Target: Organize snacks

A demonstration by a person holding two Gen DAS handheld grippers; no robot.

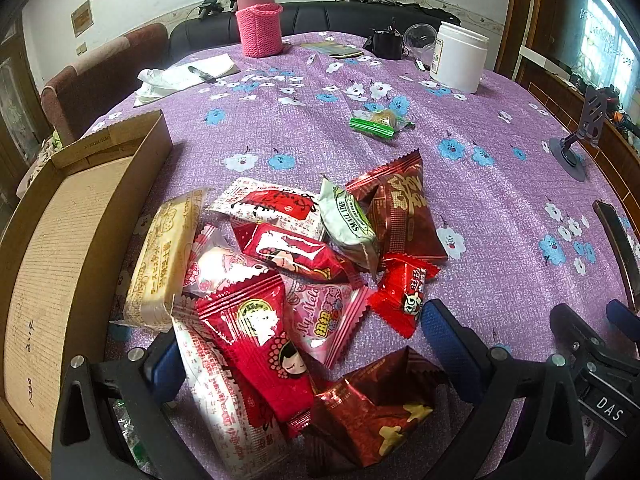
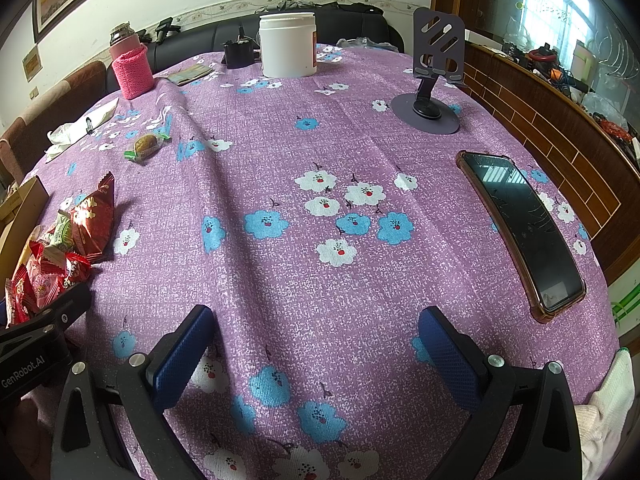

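Snacks (image 1: 288, 280) lie heaped beside our empty cardboard box (image 1: 60, 260), handy for loading; our left gripper (image 1: 304, 360) straddles them, fingers apart, and the right gripper (image 2: 316, 360) waits, gaping over bare cloth.

We count eleven snack packets in the pile (image 1: 296, 280) near the table's left edge, and one green-ended packet (image 1: 378, 122) lying apart toward the middle. We also see one cardboard box (image 1: 72, 240), one white jar (image 2: 287, 45), one phone (image 2: 524, 228), one phone stand (image 2: 430, 76) and one pink-sleeved flask (image 1: 258, 16).
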